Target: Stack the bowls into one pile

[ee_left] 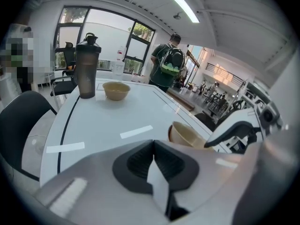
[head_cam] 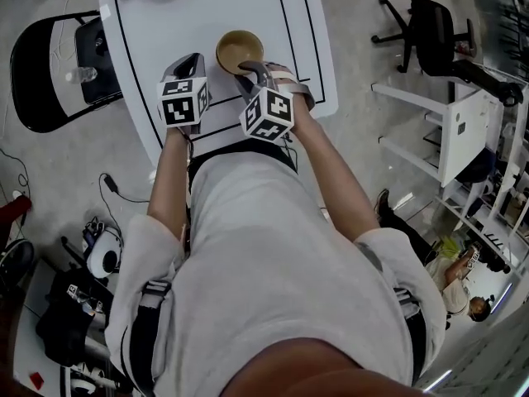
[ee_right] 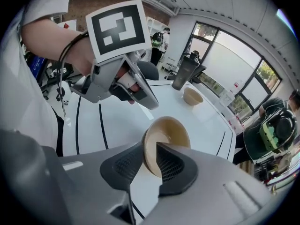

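On the table (head_cam: pixel 215 7), two bowls (ee_right: pixel 168 132) (ee_right: pixel 192 96): right gripper (ee_right: pixel 149 149) slack around one rim, left gripper (ee_left: pixel 153 143) clenched.

Left tool (ee_left: pixel 153 144) closed, right tool (ee_right: pixel 150 143) spread

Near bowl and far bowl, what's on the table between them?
Nothing. The stretch of table between the near bowl and the far bowl is bare, as the right gripper view shows.
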### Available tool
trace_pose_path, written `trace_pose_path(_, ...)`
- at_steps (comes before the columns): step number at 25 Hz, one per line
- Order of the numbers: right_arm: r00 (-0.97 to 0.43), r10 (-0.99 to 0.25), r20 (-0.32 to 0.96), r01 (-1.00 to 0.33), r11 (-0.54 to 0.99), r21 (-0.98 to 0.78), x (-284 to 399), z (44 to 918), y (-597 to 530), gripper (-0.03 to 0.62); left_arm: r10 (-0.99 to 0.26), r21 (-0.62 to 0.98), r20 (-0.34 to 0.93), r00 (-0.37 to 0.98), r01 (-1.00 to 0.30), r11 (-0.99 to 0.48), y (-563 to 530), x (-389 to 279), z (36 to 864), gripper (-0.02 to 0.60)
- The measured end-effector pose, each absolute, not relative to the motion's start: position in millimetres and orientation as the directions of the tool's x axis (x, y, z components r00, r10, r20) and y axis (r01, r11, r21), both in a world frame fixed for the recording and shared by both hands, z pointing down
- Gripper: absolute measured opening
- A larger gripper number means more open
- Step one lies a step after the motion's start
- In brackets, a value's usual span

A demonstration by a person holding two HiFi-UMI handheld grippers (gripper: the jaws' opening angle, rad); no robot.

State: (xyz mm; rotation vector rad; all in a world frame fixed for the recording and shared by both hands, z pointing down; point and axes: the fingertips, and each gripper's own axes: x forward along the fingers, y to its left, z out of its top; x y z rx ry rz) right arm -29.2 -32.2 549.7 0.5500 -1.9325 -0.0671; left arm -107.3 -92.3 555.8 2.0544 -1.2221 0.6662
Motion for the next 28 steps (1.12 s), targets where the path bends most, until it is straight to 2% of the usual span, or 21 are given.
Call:
trace_pose_path(5, -0.378, -0.401, 0.834, -0.405, 0.882, 0.24, -35, 545, -34, 0.097, -0.543, 0.336, 0.676, 0.499, -0.864, -0.375, -119, -106, 555, 0.003)
trace_pose_path(11, -0.443, -0.424, 0.79, -0.493, 0.851, 0.18, -42, 536, -32, 0.086, -0.545, 0.27, 0.689, 0.477, -0.867, -0.418, -140, -116, 554, 0.003)
trace_pose_path(14, -0.478, -0.491, 0.729, -0.636, 0.765, 0.098, -41, 532, -32, 0.0, -0.554, 0.199, 0.693, 0.461, -0.862, -0.467, -148, -126, 552, 0.003)
trace_pose_path(17, -0.484, -0.541, 0.688, -0.746, 0.666, -0.001, -36, 533, -35, -0.001, -0.556, 0.136, 0.703, 0.444, -0.851, -0.508, -162, -138, 551, 0.003)
trace_pose_path(21, -0.498, -0.538, 0.68, -0.795, 0.596, -0.112, -18, 529, -33, -0.002, -0.59, 0.031, 0.691, 0.419, -0.831, -0.555, -175, -137, 544, 0.003)
trace_pose_path(24, -0.474, -0.555, 0.684, -0.816, 0.568, -0.105, -6, 524, -41, -0.002, -0.614, -0.144, 0.687, 0.389, -0.755, -0.64, -185, -135, 534, 0.003)
trace_pose_path(28, -0.466, -0.648, 0.602, -0.855, 0.506, -0.117, -4, 504, -72, -0.002, -0.639, -0.306, 0.685, 0.351, -0.657, -0.689, -207, -140, 523, 0.003)
